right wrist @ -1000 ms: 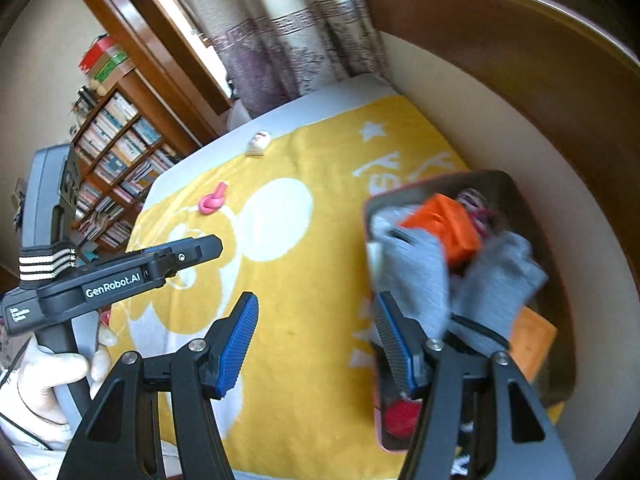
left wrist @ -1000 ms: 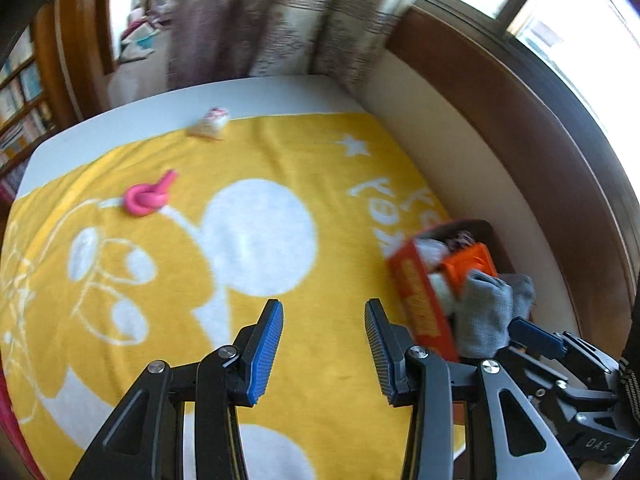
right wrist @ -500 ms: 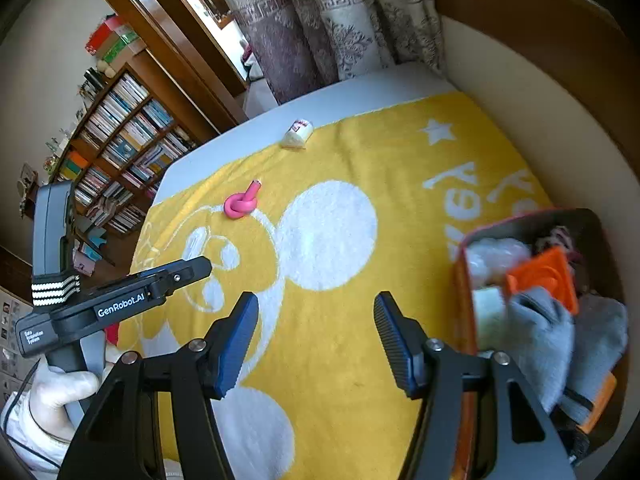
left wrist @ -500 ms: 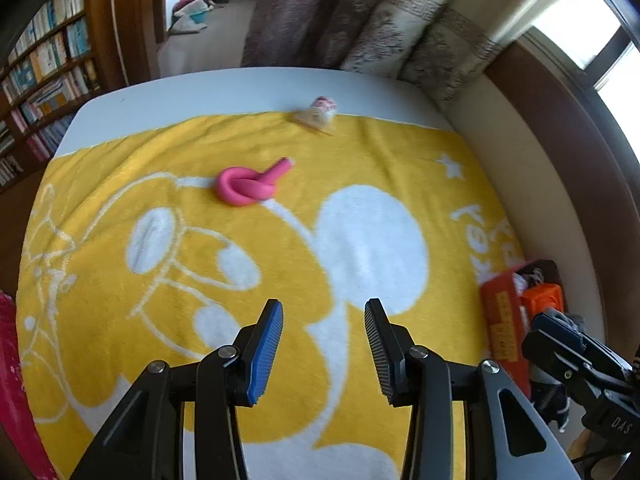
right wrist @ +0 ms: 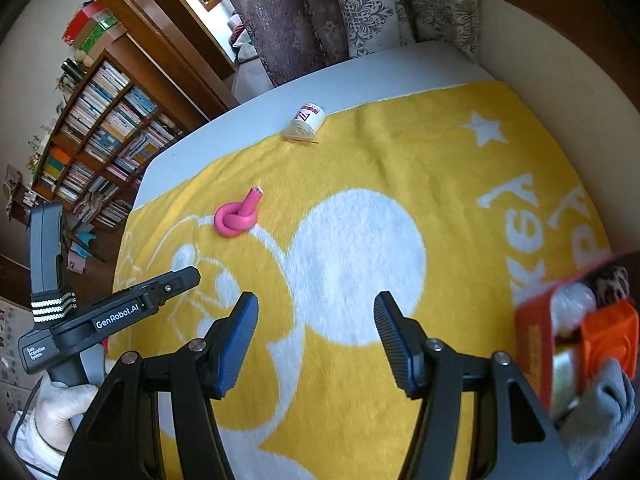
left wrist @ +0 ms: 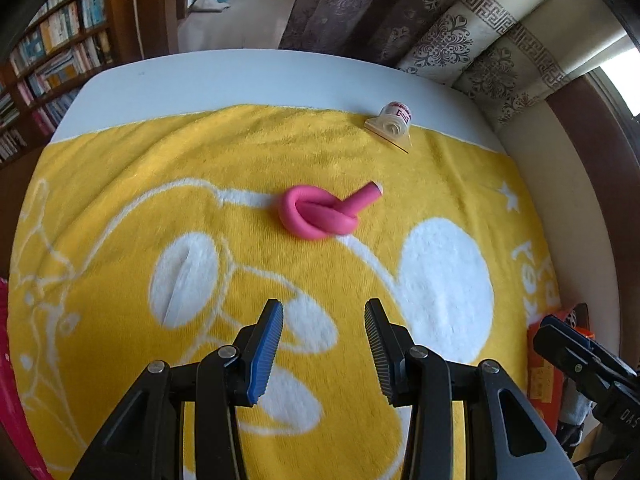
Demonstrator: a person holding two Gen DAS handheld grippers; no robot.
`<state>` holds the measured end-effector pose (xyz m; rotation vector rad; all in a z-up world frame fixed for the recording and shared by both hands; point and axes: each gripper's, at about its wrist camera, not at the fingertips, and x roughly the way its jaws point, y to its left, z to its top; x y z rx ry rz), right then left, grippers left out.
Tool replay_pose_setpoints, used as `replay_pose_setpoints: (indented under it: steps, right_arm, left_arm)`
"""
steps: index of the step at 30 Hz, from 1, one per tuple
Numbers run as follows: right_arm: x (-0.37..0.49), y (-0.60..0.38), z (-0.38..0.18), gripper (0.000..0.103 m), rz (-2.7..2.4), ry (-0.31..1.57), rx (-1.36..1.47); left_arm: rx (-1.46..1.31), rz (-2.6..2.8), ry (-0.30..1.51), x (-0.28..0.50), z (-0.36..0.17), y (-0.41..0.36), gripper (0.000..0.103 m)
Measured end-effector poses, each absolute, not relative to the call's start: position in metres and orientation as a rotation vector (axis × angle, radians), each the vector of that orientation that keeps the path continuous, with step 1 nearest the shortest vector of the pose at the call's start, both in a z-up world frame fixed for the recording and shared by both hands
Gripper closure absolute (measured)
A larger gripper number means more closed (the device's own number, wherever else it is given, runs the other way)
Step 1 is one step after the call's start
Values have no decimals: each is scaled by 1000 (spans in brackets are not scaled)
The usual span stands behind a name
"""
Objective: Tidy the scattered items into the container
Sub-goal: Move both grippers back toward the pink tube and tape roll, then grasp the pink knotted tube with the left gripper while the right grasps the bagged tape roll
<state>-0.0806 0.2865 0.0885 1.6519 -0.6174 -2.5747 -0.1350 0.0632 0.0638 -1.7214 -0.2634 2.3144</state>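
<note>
Both cameras sit on the hand tools and look forward and down, past their own two fingers, onto a yellow blanket [left wrist: 120, 184]. The left one is close over the blanket and faces the far curtains [left wrist: 460, 36]. The right one looks from the near right side, slanting toward the far left, where the bookshelf [right wrist: 100, 136] stands. Both views share the pink knot [left wrist: 320, 212] [right wrist: 236, 216], the small white packet [left wrist: 394, 124] [right wrist: 306, 122] at the far edge, and the orange box [left wrist: 540, 364] [right wrist: 536, 340] on the right.
</note>
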Motion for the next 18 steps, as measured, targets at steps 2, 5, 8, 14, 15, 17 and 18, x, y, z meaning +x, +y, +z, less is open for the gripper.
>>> replay_pose_setpoints:
  steps: [2, 5, 8, 14, 15, 17, 18]
  right_arm:
    - [-89, 285, 87, 39, -2577, -617, 1655]
    - [-105, 283, 84, 39, -2584, -612, 1658]
    - [-120, 281, 80, 39, -2588, -611, 1665]
    - [-143, 278, 73, 39, -2592, -607, 1675]
    - [-146, 278, 72, 39, -2592, -604, 1676]
    - [-153, 277, 69, 39, -2595, -597, 1683]
    - [-156, 277, 68, 39, -2596, -598, 1685]
  left_arm:
    - [-1720, 2301, -257, -143, 59, 65, 59]
    - [-1717, 2276, -259, -154, 51, 68, 59]
    - [-1710, 2264, -260, -164, 45, 70, 59]
    - [-1695, 2251, -285, -180, 37, 72, 59]
    - [-1692, 2250, -289, -183, 35, 73, 59]
    - [-1691, 2247, -288, -187, 33, 75, 58]
    - [-1690, 2245, -284, -190, 30, 76, 48]
